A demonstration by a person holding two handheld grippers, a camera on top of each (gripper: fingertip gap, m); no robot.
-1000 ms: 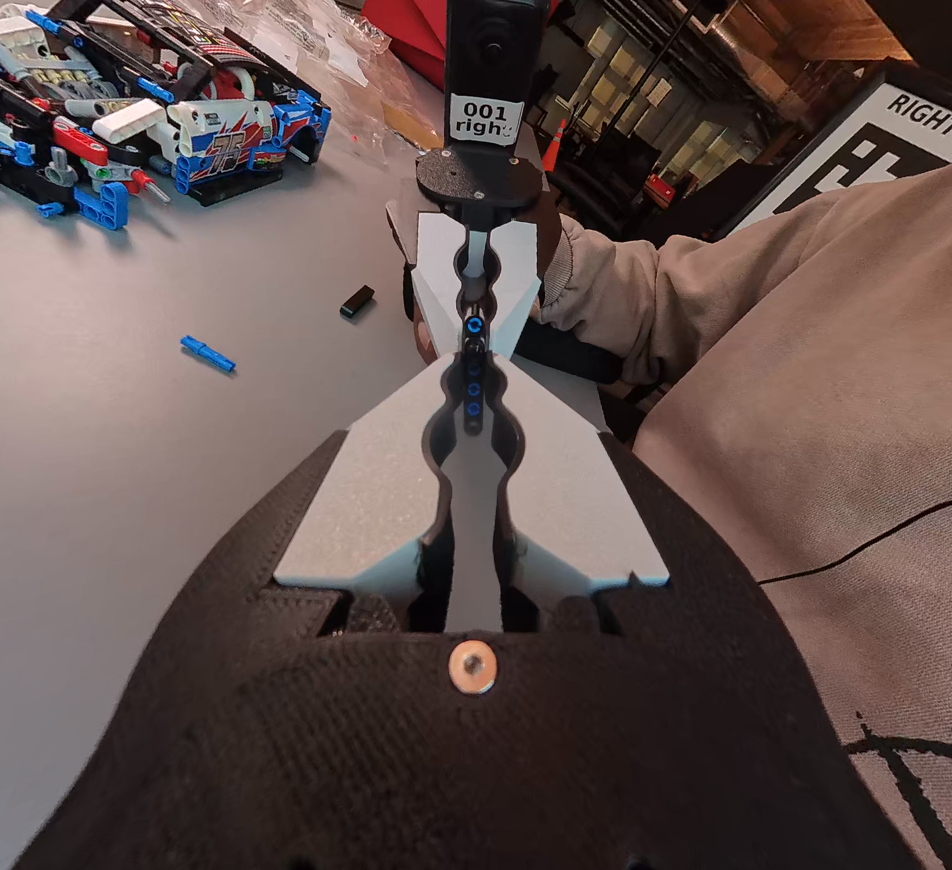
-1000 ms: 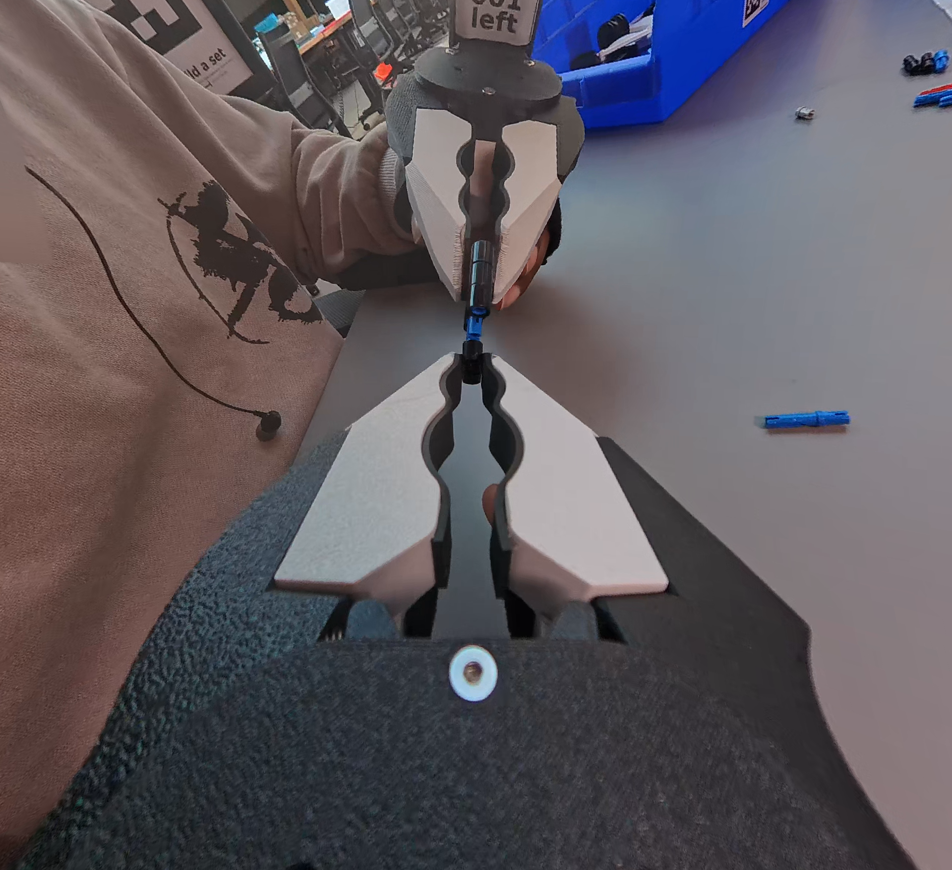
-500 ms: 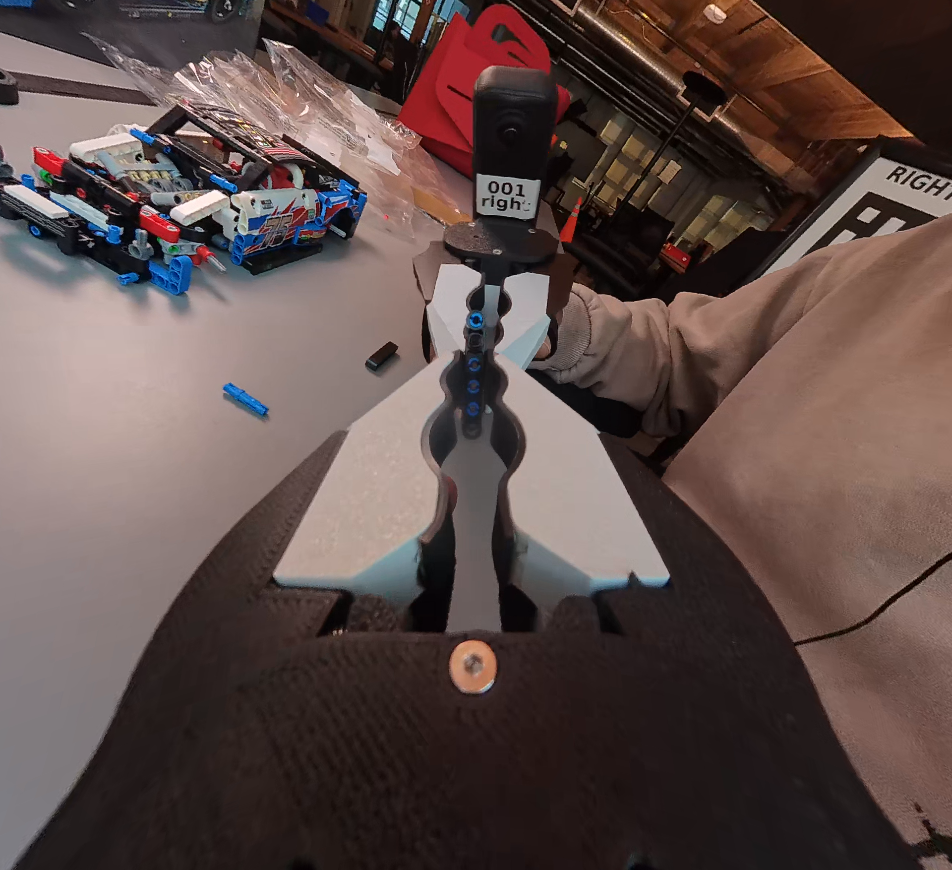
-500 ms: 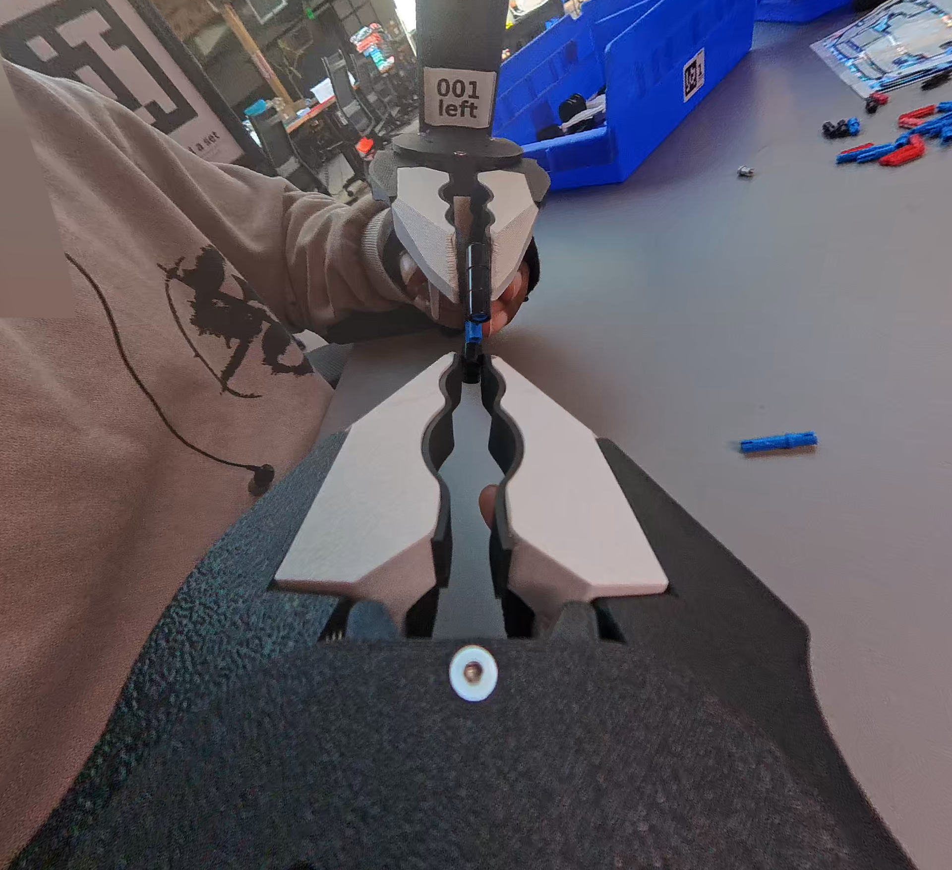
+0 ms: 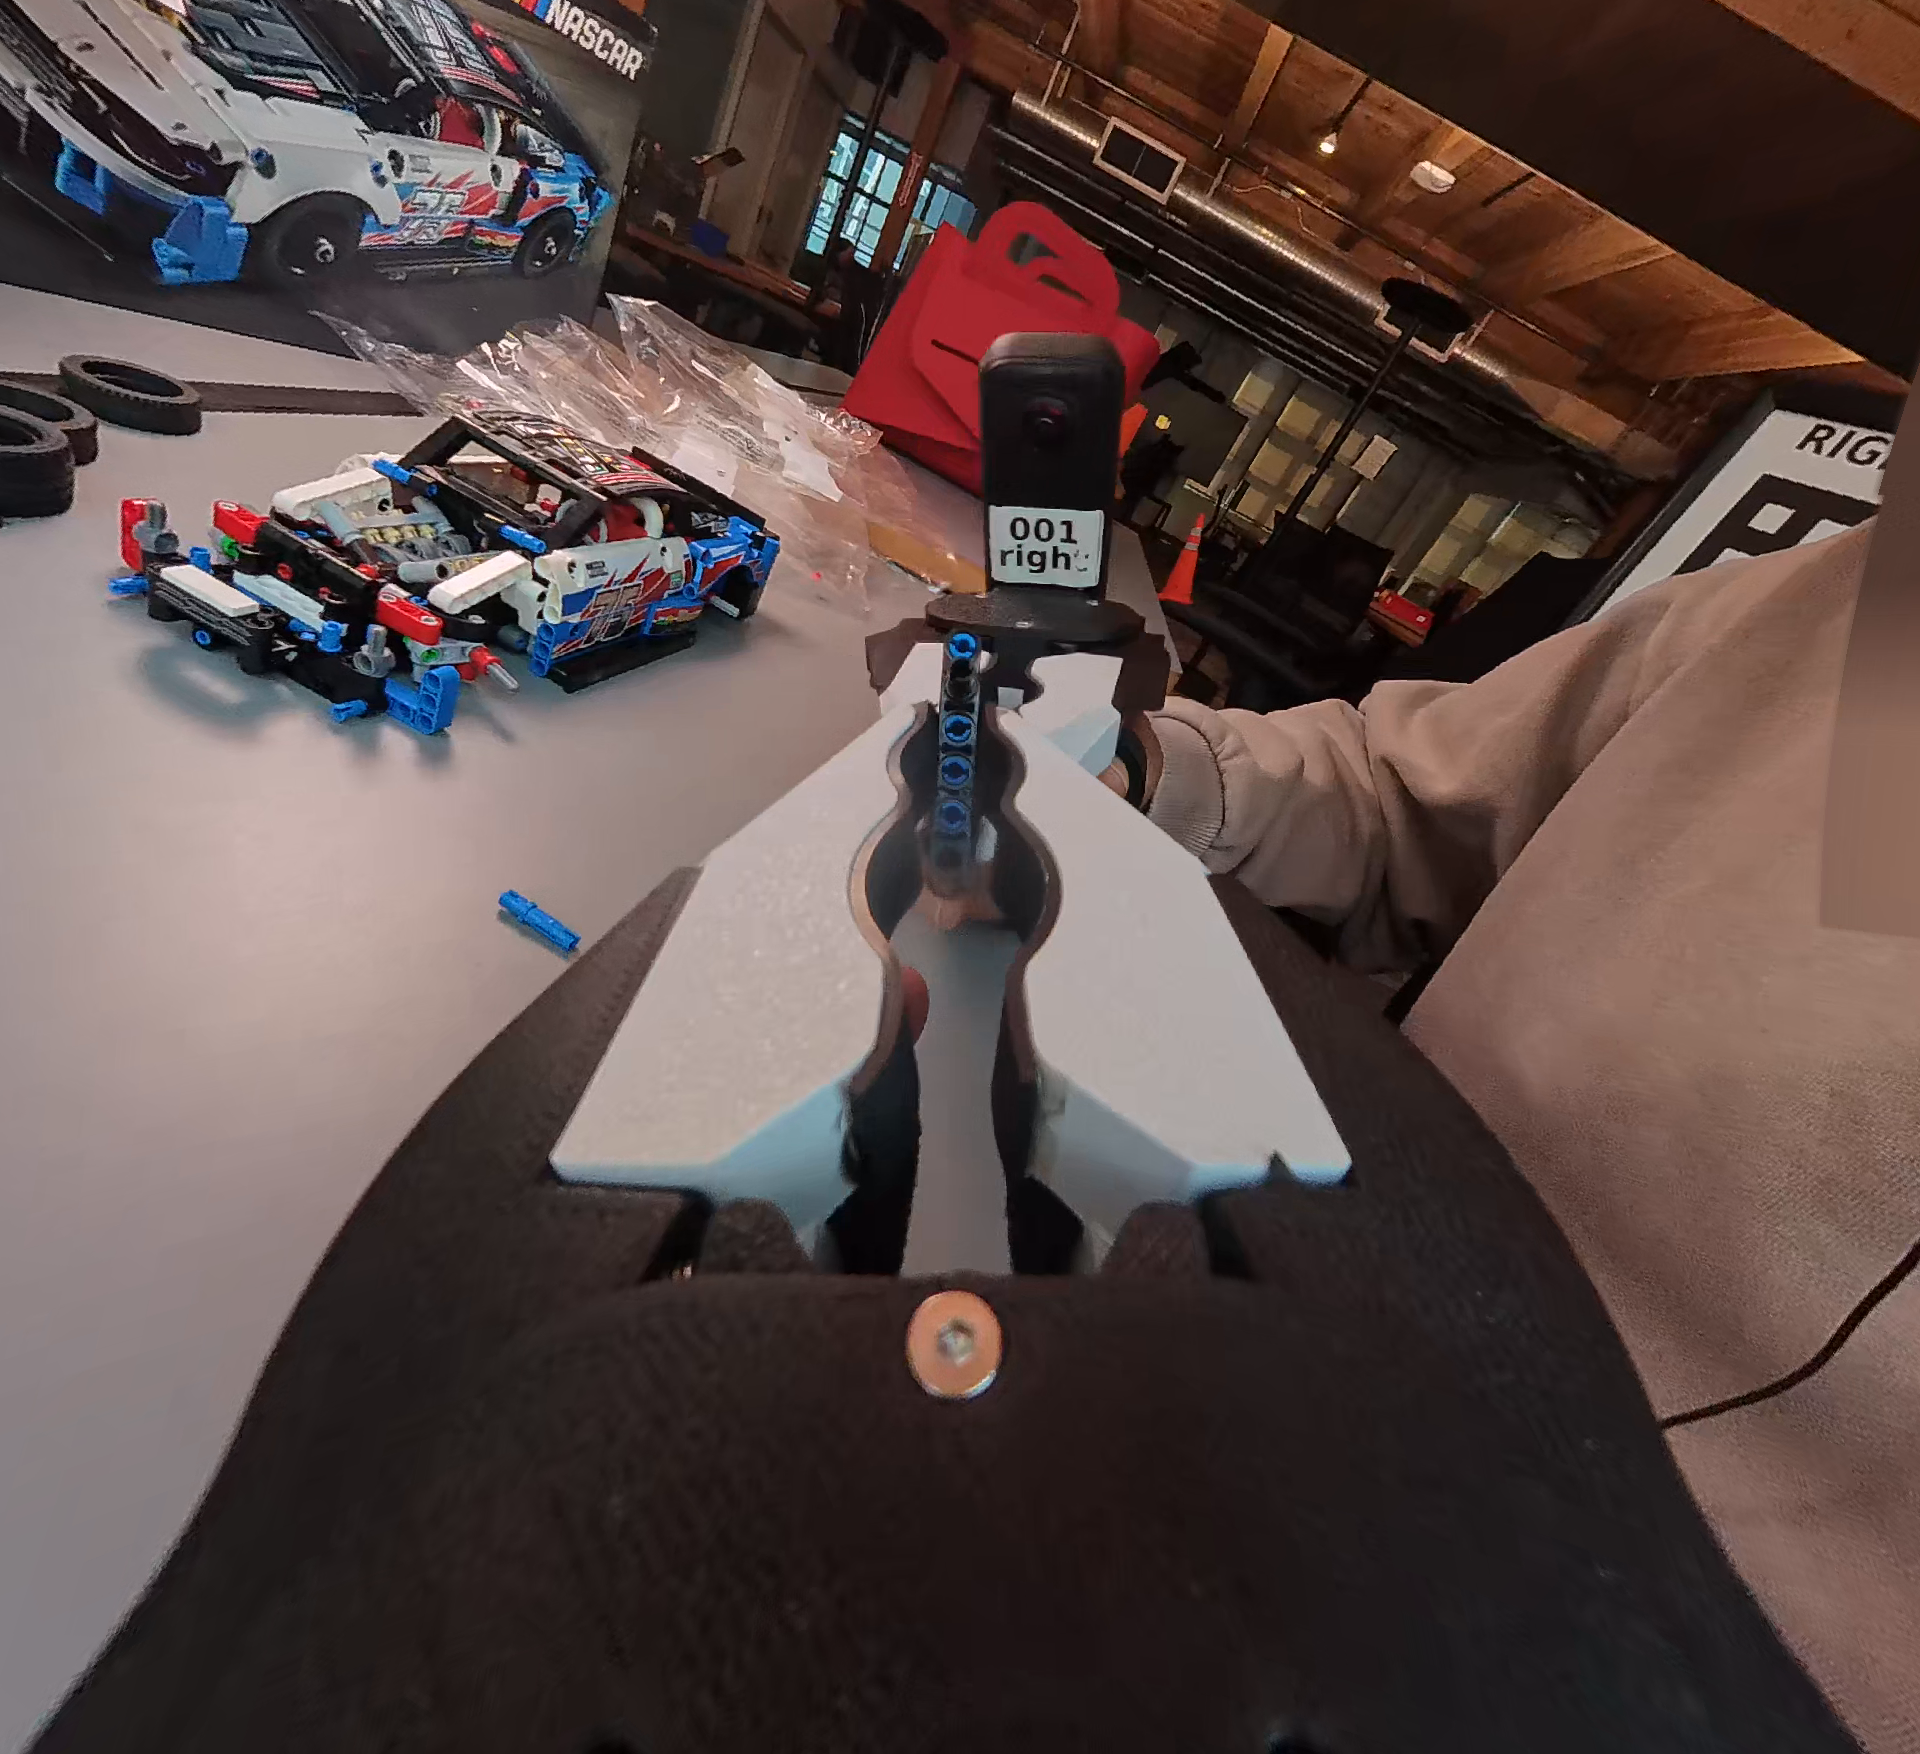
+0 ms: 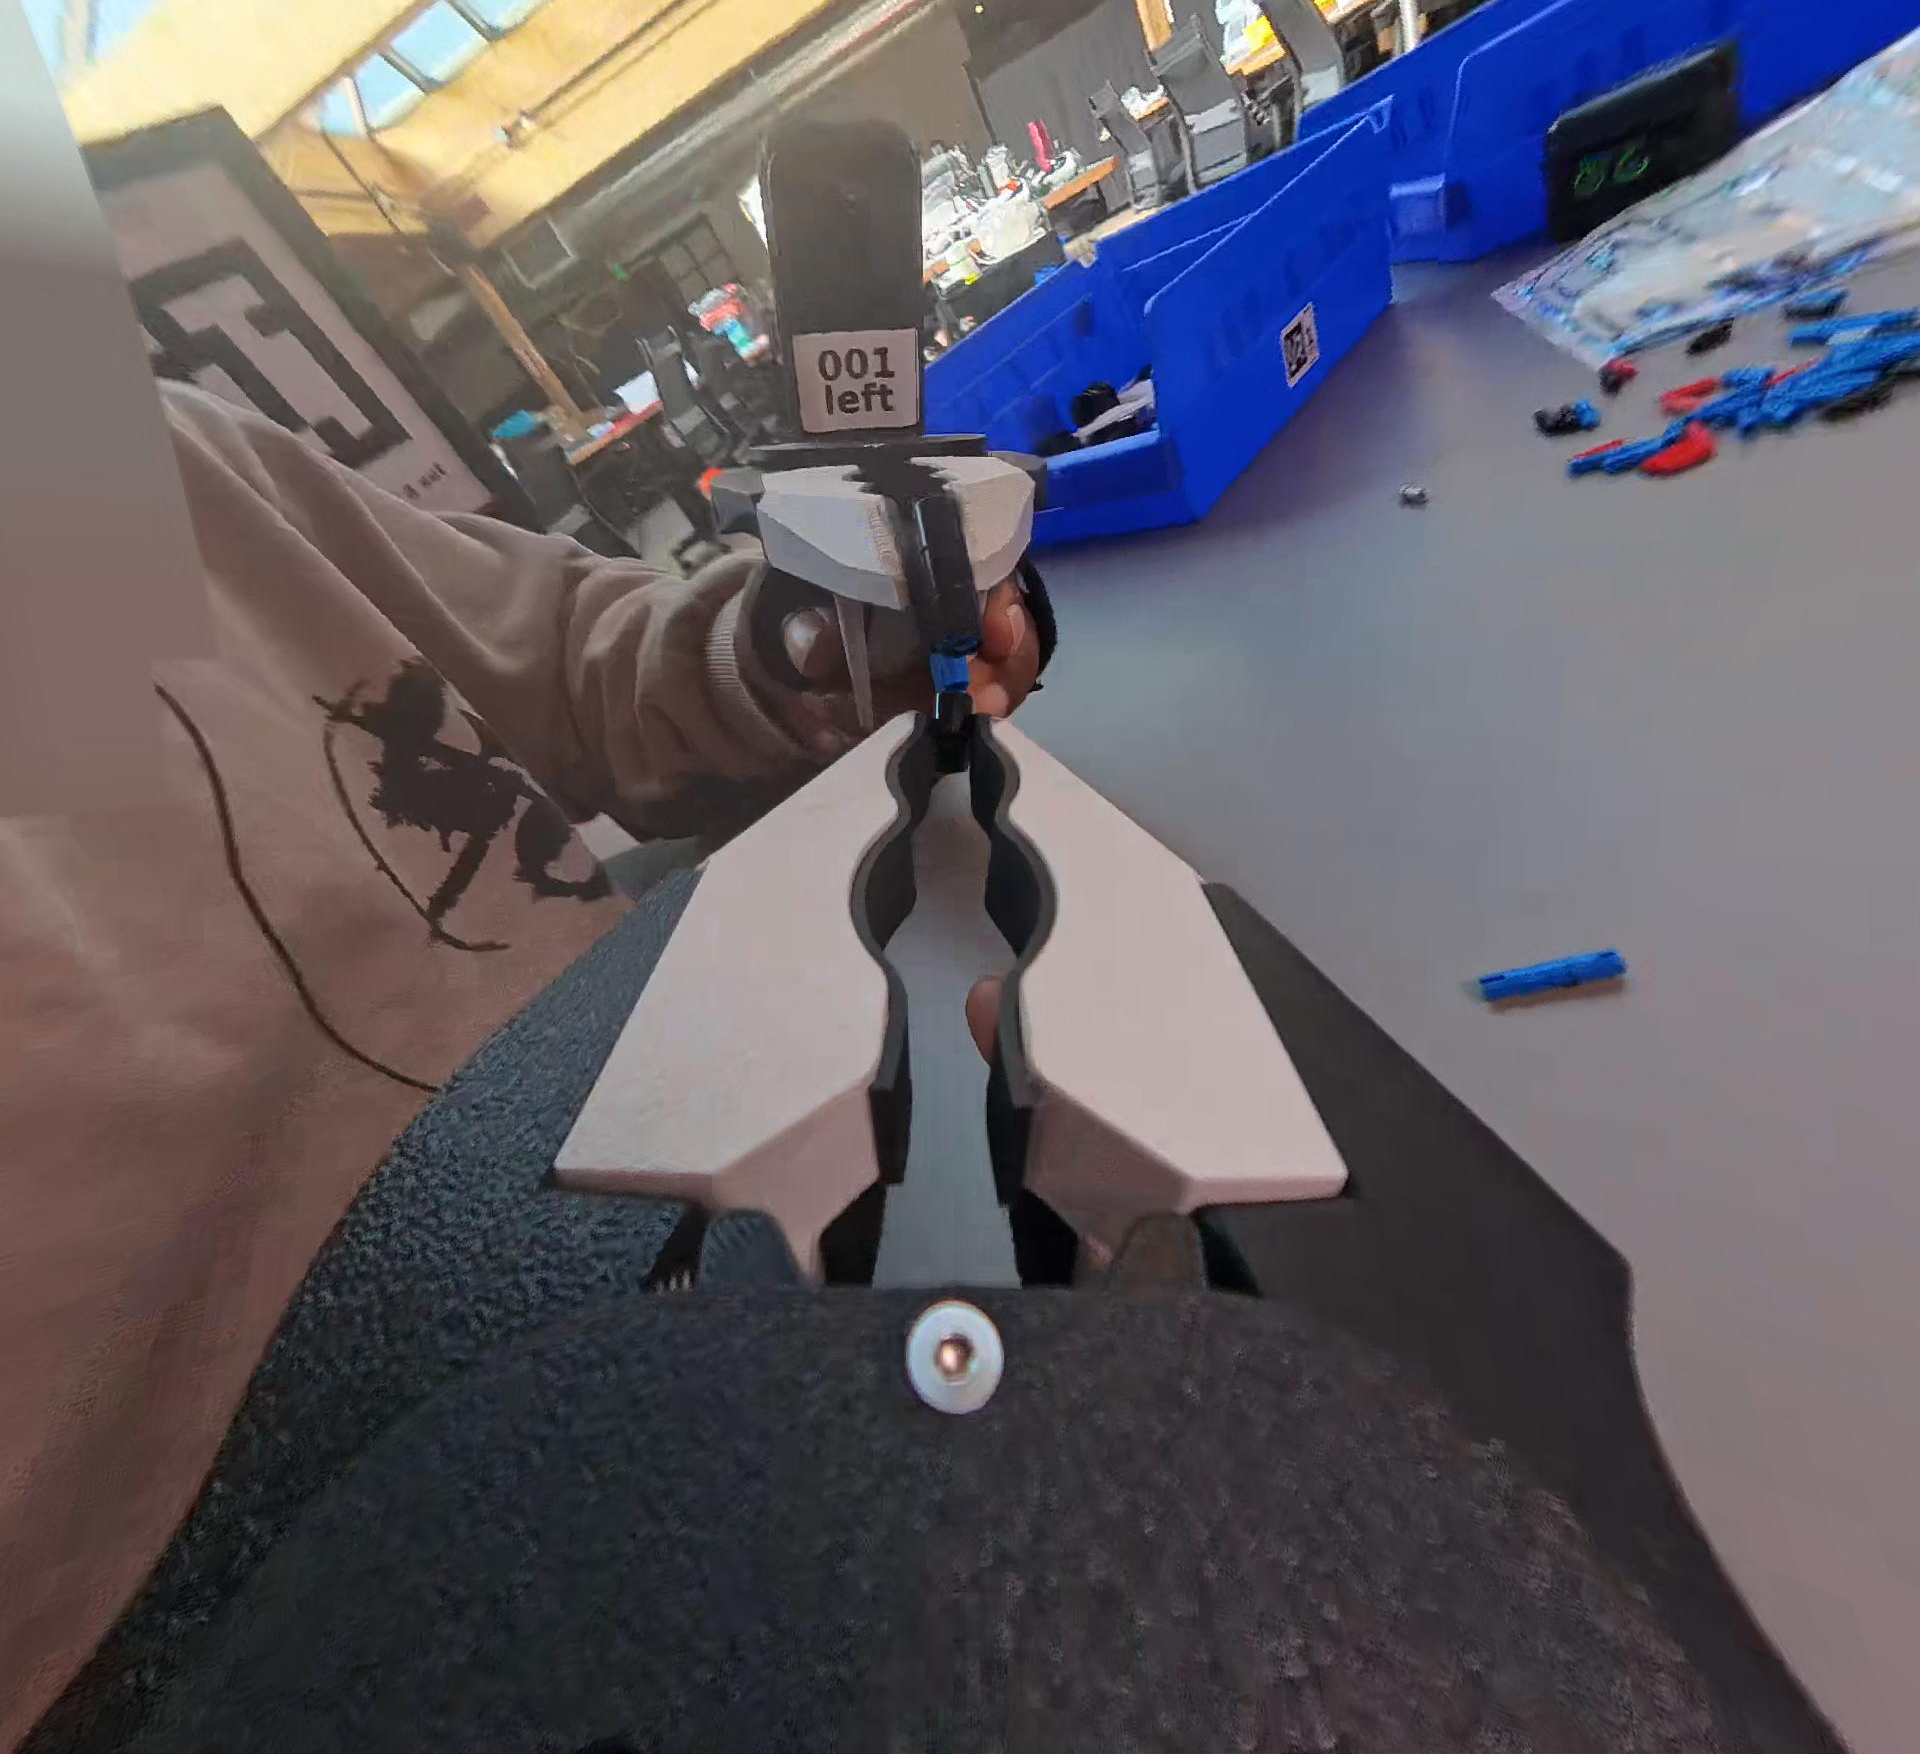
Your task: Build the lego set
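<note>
The grey flat bench [image 5: 260, 873] is carrying a half-built white, blue and red plastic race car model [image 5: 447, 582] at its far side, well apart from the work, with clear crumpled plastic bags [image 5: 665, 395] behind it, and a scatter of loose blue and red small plastic pieces [image 6: 1745, 395] is lying near the blue plastic bins [image 6: 1247, 374]. The left tool [image 5: 954, 748] is pinching narrow on a black slim plastic beam with blue pins in its holes [image 5: 956, 748], holding it in the air above the bench edge, between the two tools. The beam's long axis is running along the left tool's fingers, and its free end is pointing straight at the right tool [image 6: 951, 738]. The right tool is closing narrow on a small black connector piece [image 6: 951, 722], which is touching the blue pin at the beam's end. The step in hand seems to be mating connector to beam end. The next move probably calls for a straight push along the beam's axis, keeping both tools in line. A spare blue plastic pin [image 6: 1548, 974] is lying loose on the bench.
</note>
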